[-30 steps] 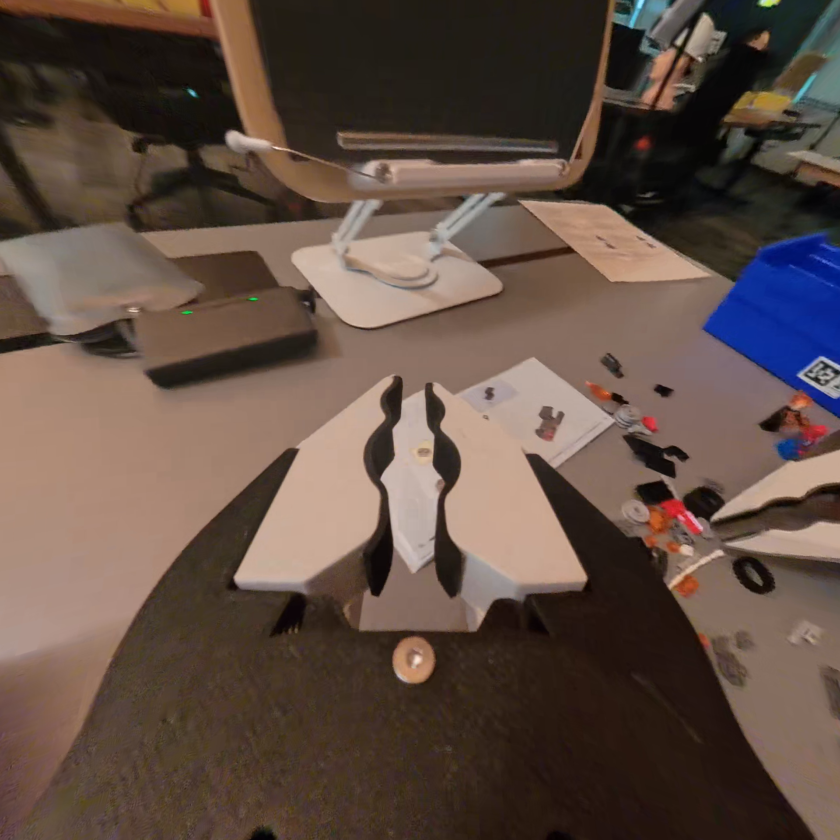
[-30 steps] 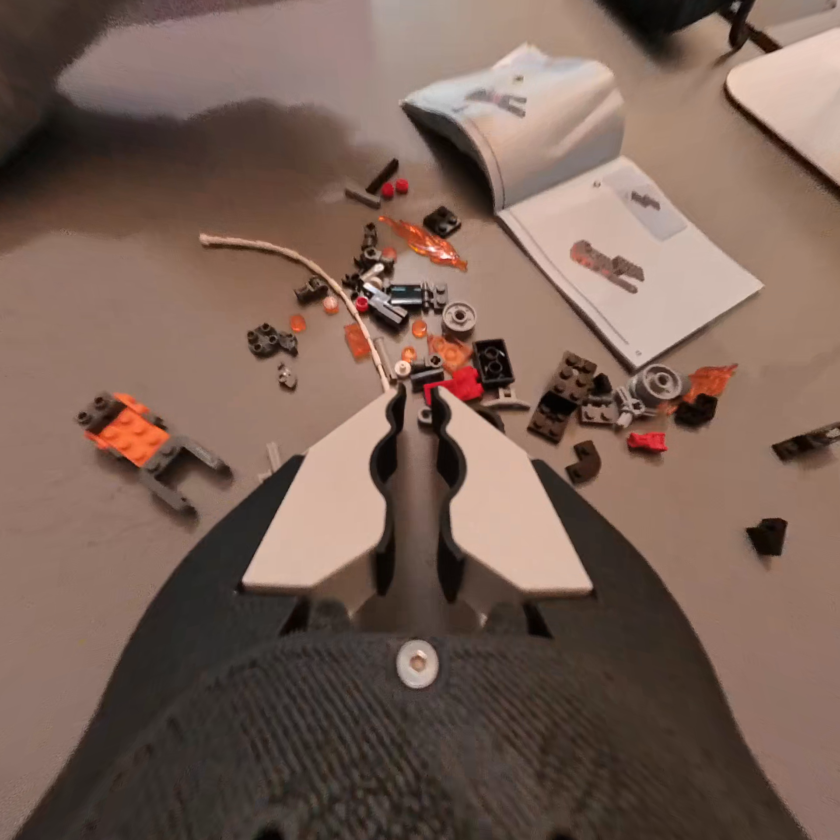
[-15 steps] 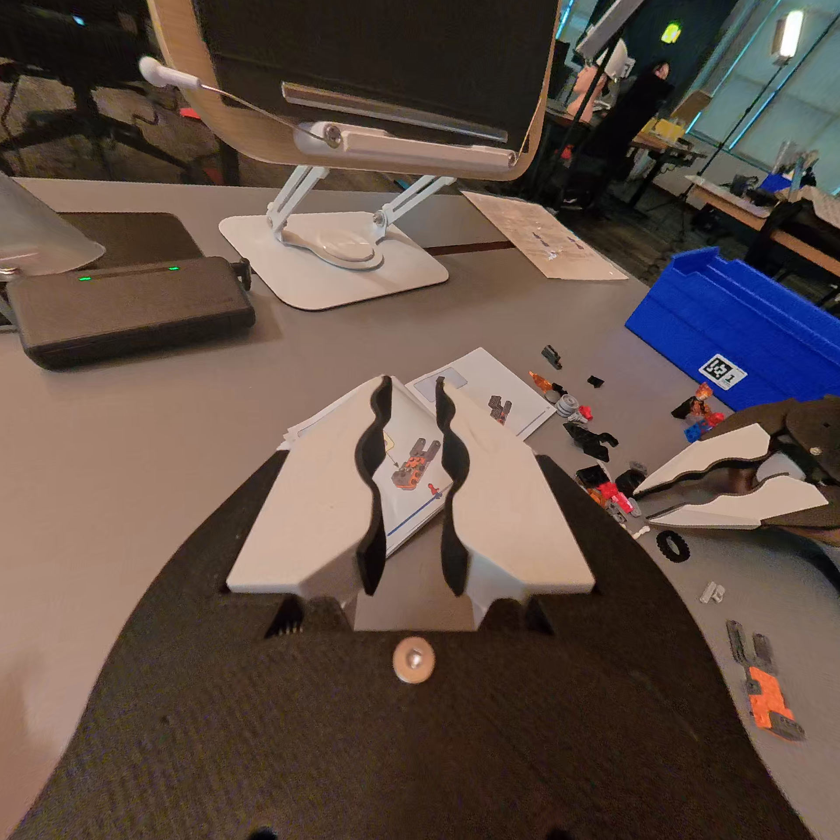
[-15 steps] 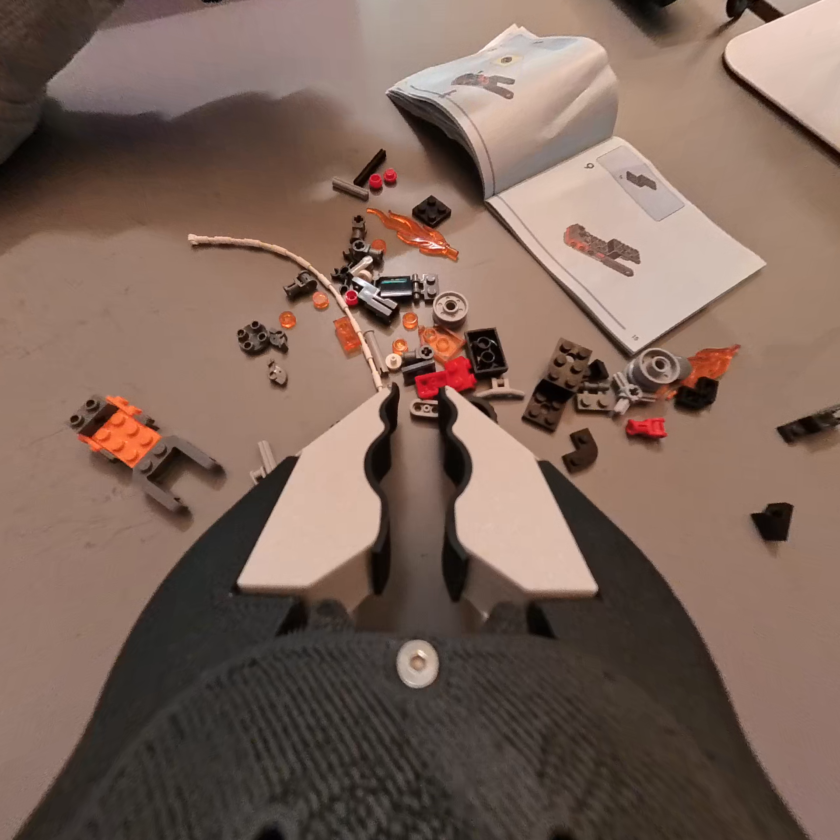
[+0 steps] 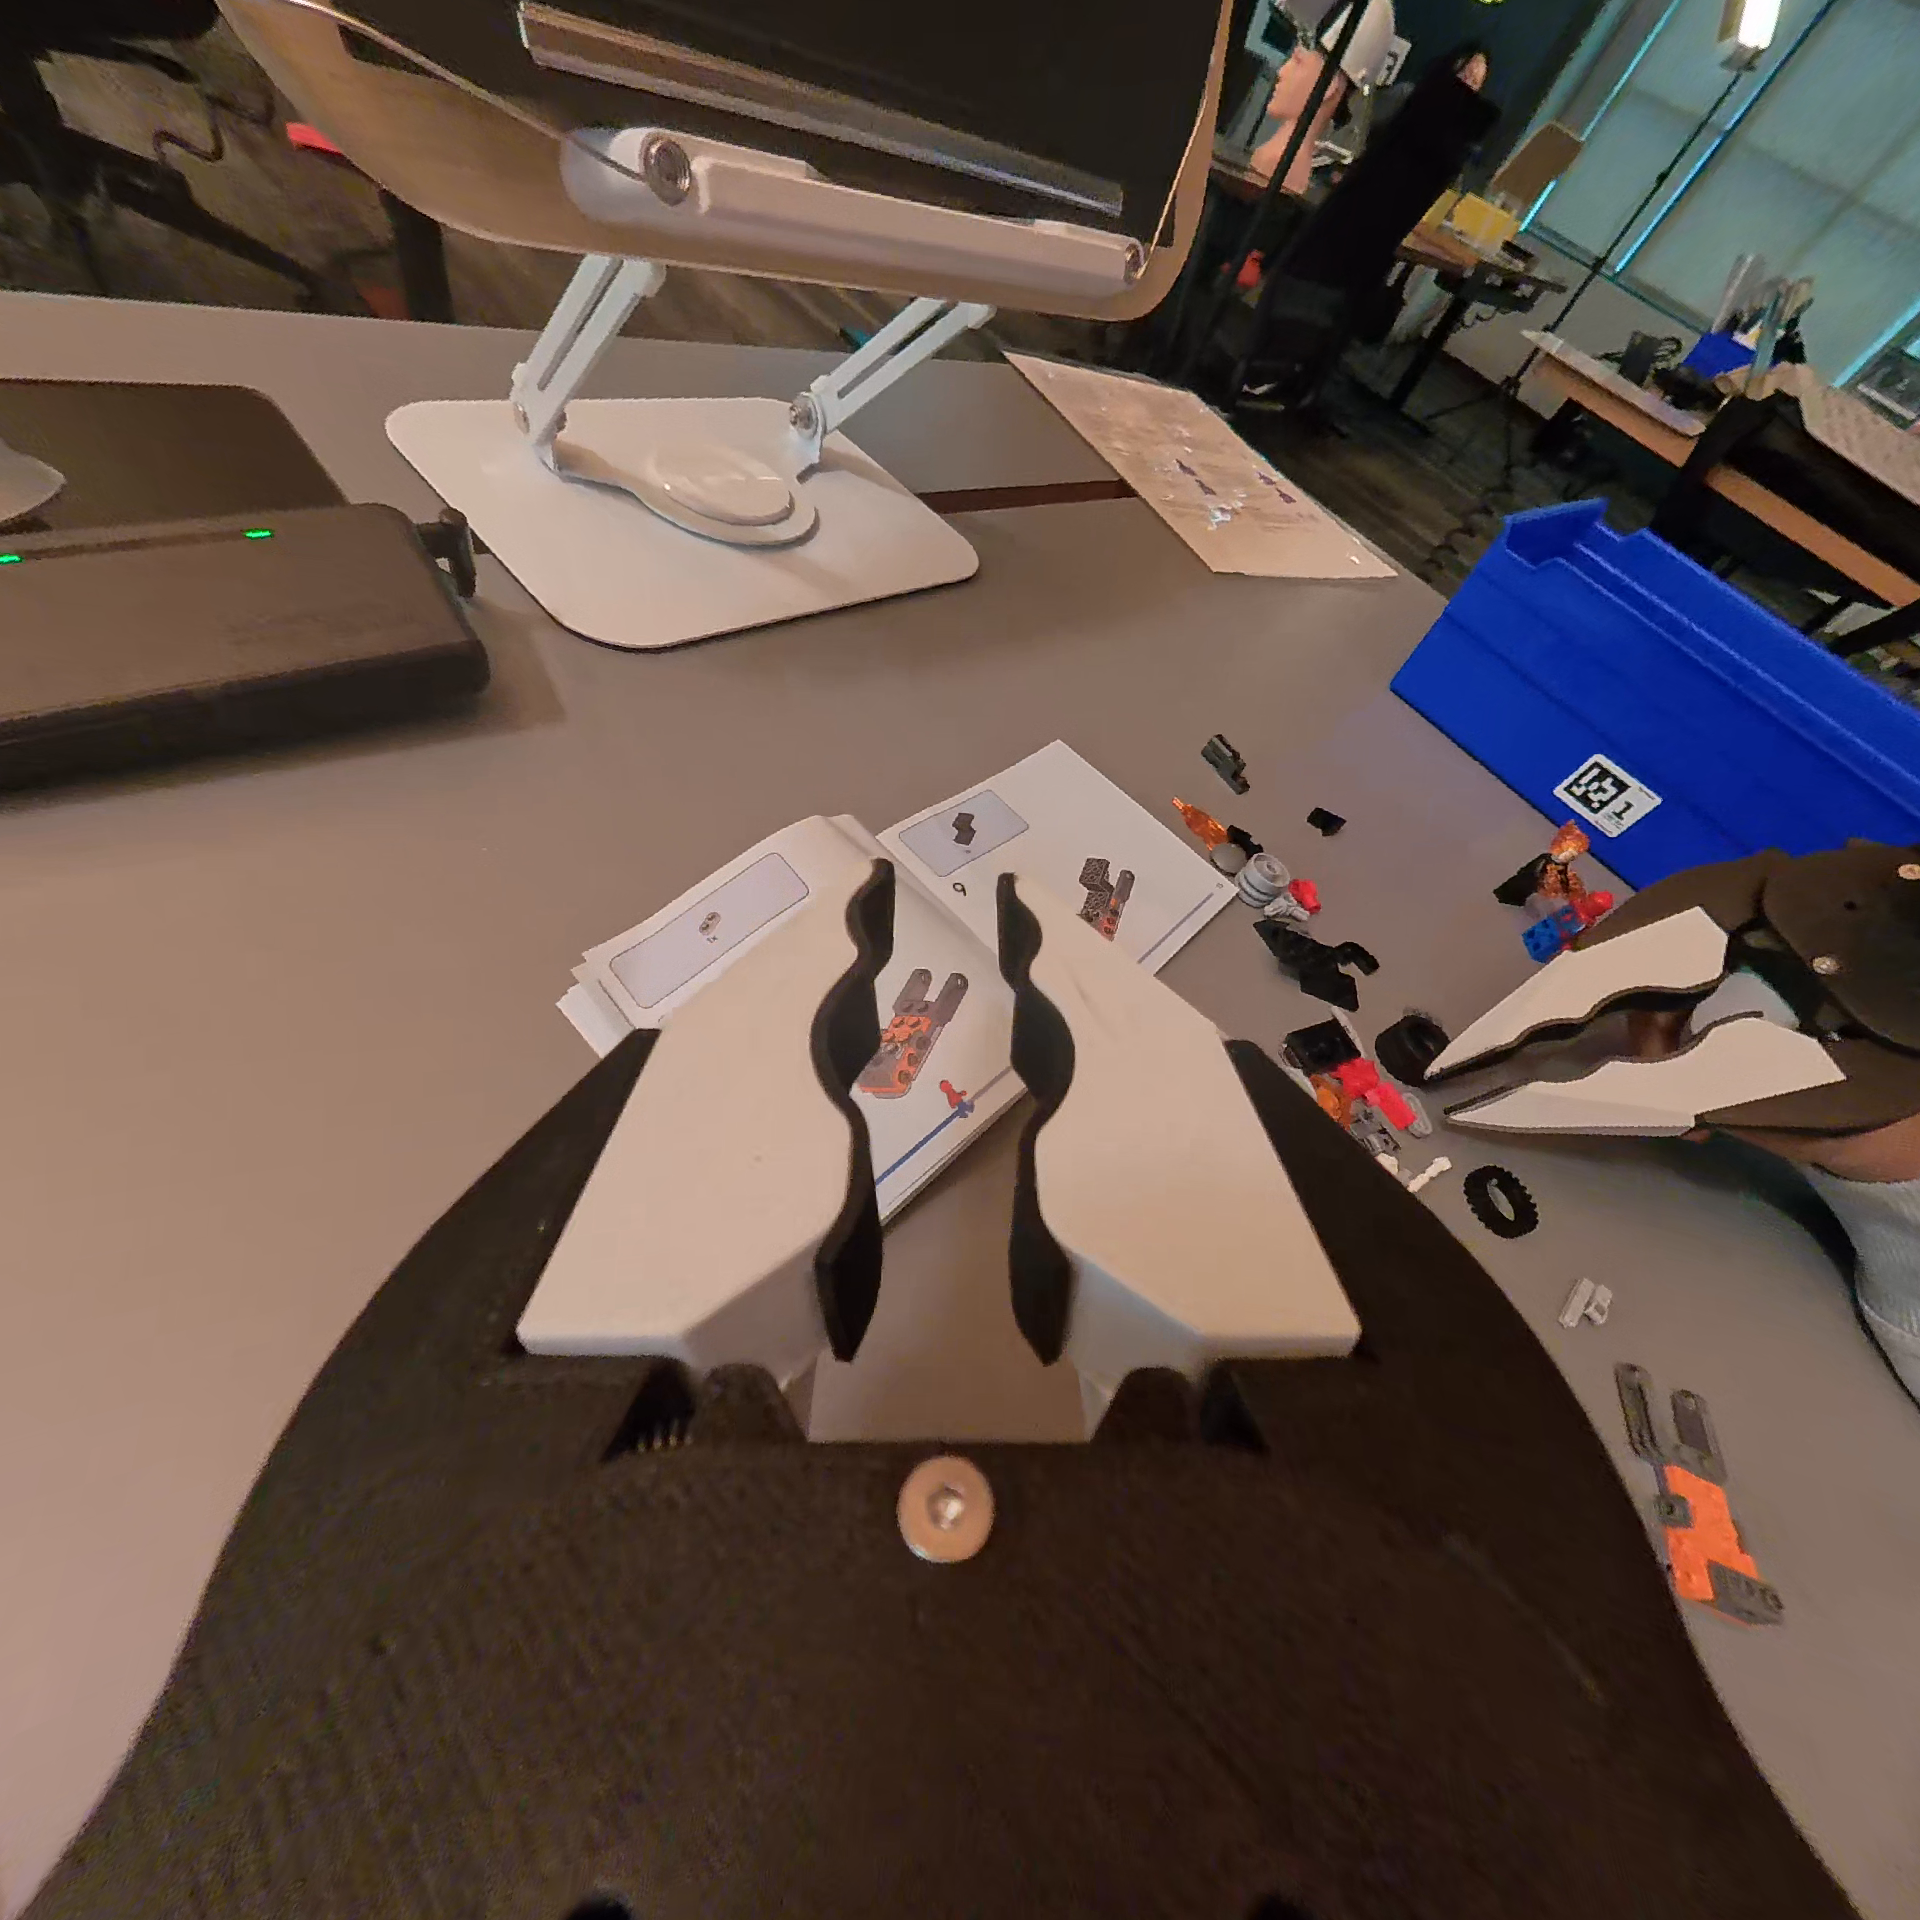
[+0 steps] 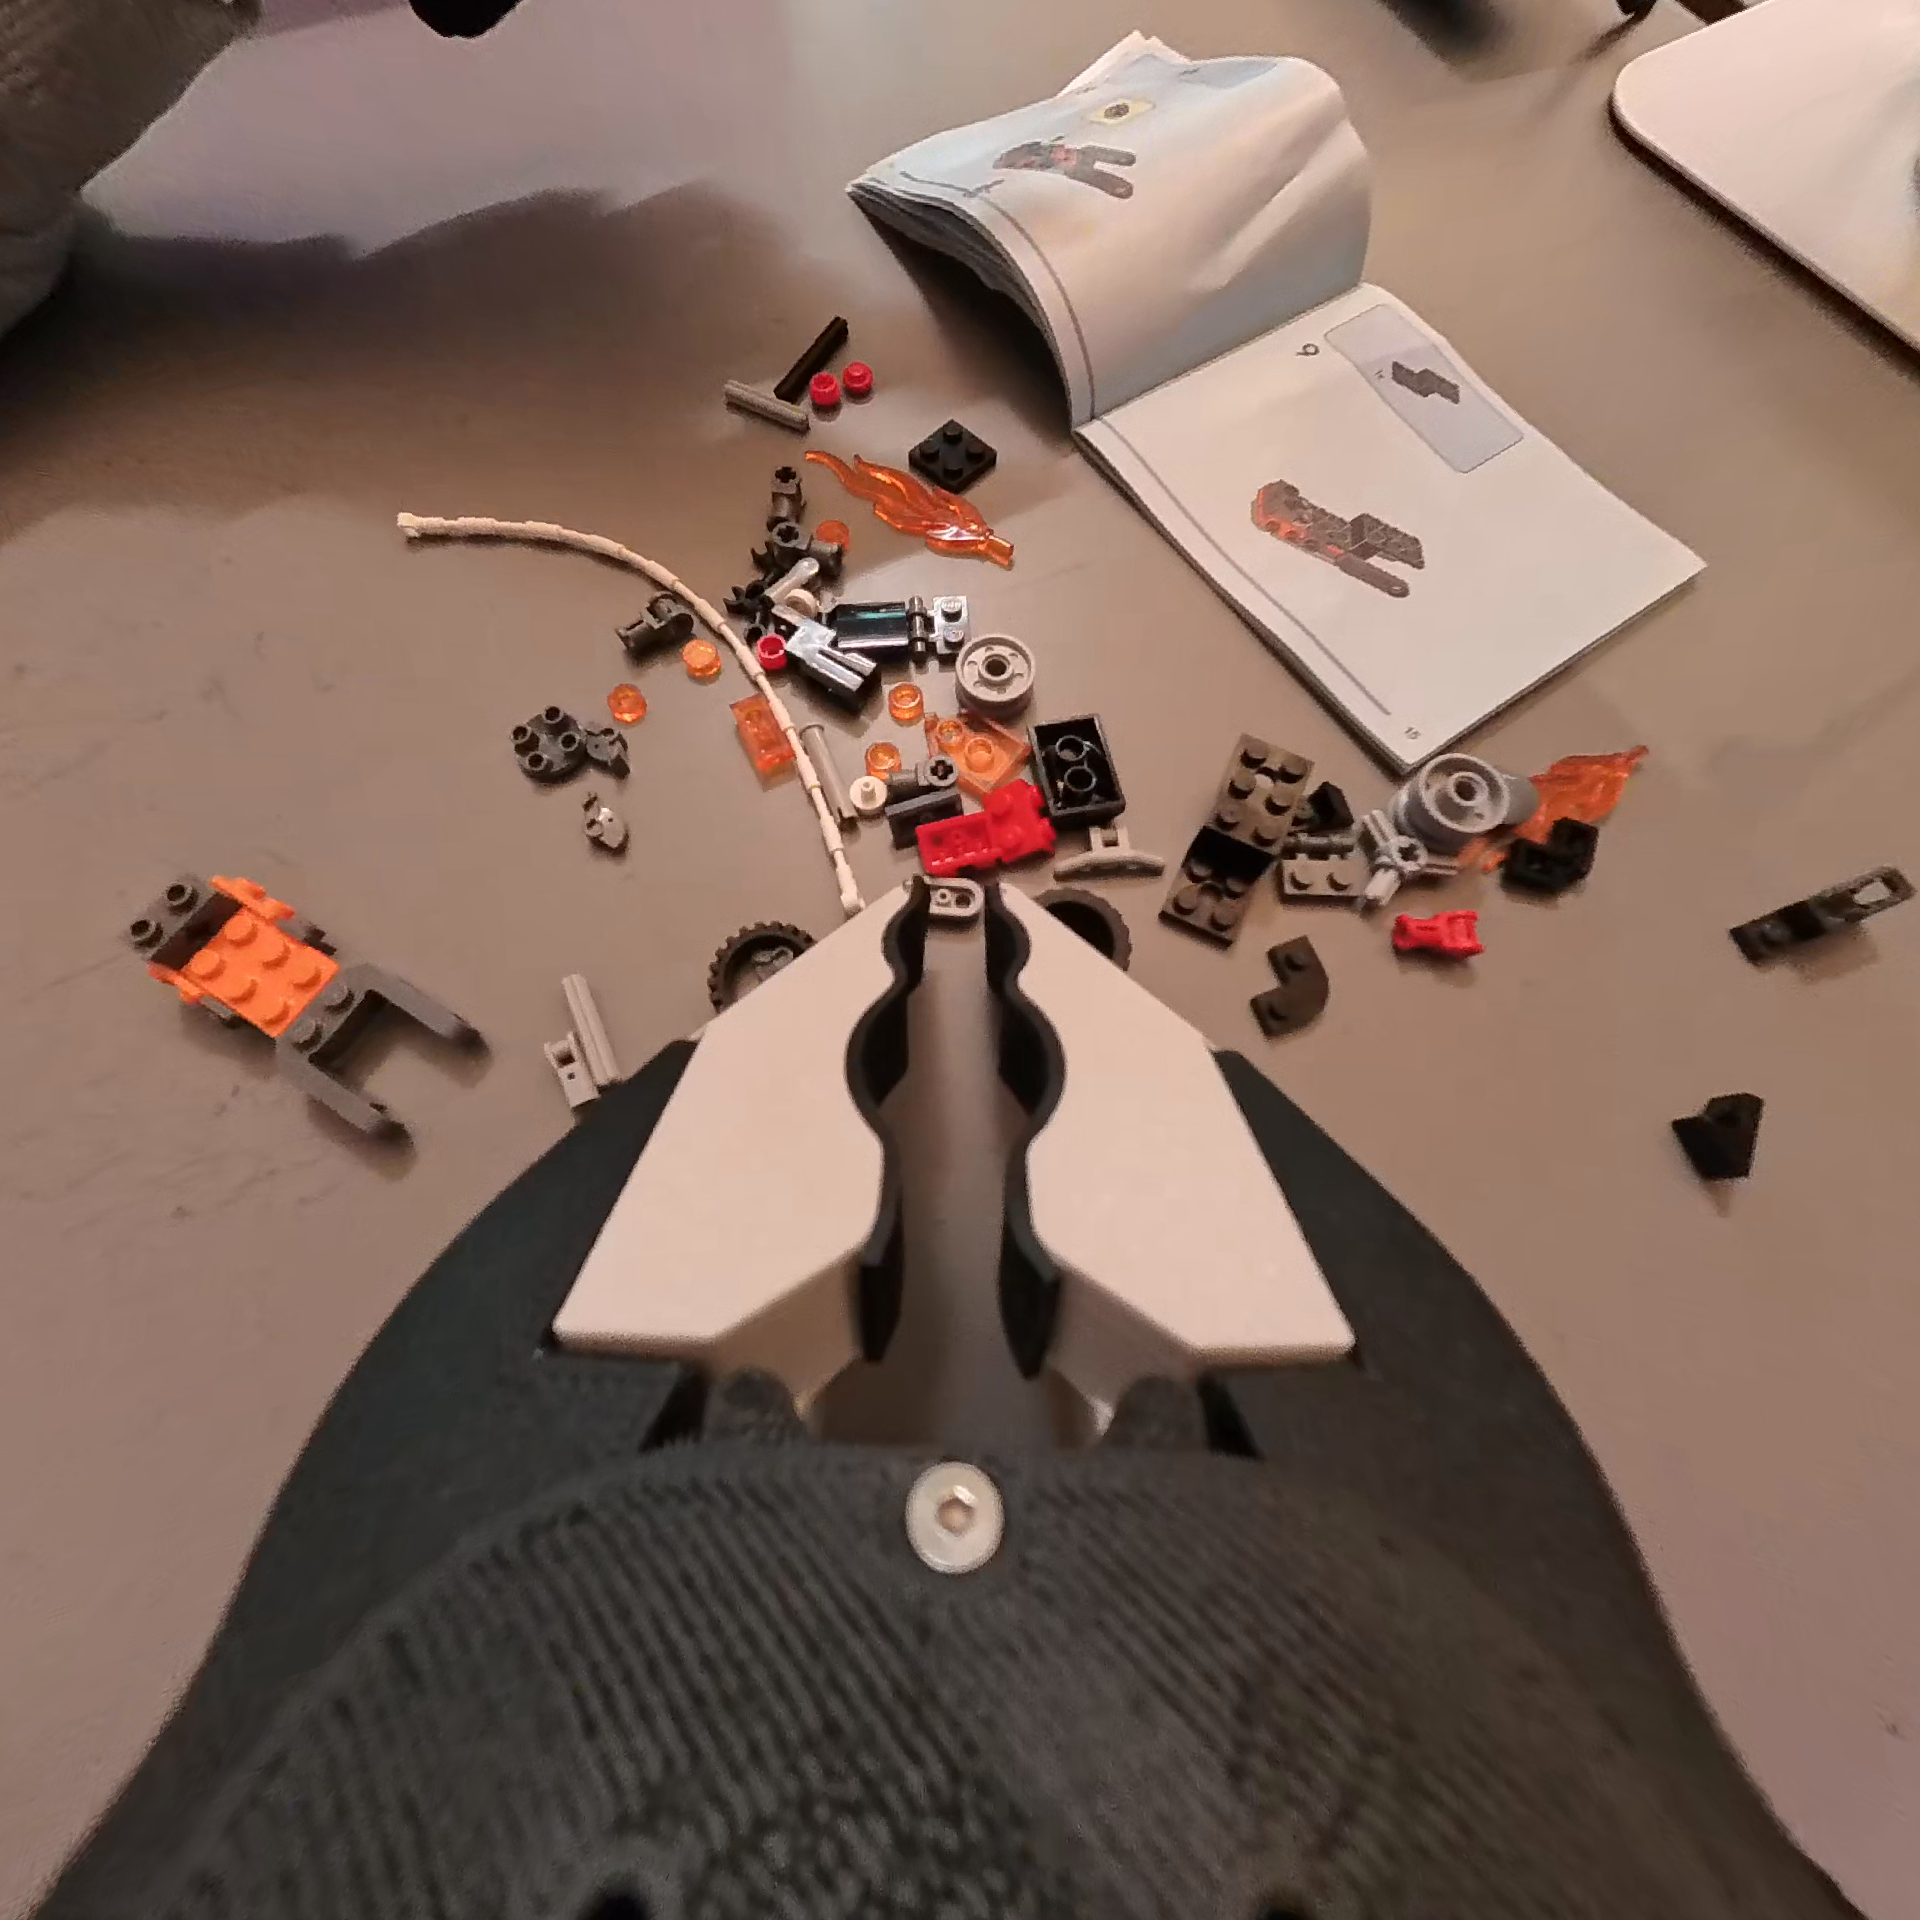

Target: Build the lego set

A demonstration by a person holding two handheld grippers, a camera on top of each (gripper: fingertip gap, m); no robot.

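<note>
Grey tabletop (image 5: pixel 260 987) fills the left wrist view, with a dim workroom and other desks behind it. On it stand a white folding stand (image 5: pixel 675 520) holding a wood-edged dark panel (image 5: pixel 831 62), a black box with green lights (image 5: pixel 208 634) at the left and a blue plastic bin (image 5: pixel 1662 686) at the right. The left gripper (image 5: pixel 943 894) hangs above an open paper instruction booklet (image 5: pixel 1049 831), its white fingers spread apart and holding nothing. To its right lies a scatter of small lego pieces (image 5: pixel 1340 1081), and the right gripper (image 5: pixel 1439 1091) points into that scatter from the right edge. A black rubber tyre (image 5: pixel 1499 1200) lies just beside it, and an orange and grey partly built lego assembly (image 5: pixel 1699 1507) rests well apart, nearer the camera.

From the right wrist view, the right gripper (image 6: pixel 951 894) has its fingers slightly parted, tips either side of a small light grey lego piece (image 6: pixel 954 897); whether they pinch it I cannot tell. Just beyond sits a red lego piece (image 6: pixel 982 828) among black plates, orange studs and a grey wheel hub (image 6: pixel 995 672). A white bone-like chain (image 6: pixel 665 603) curves through the pile. The orange and grey assembly (image 6: pixel 260 971) lies at the left, the booklet (image 6: pixel 1351 499) at the upper right.
</note>
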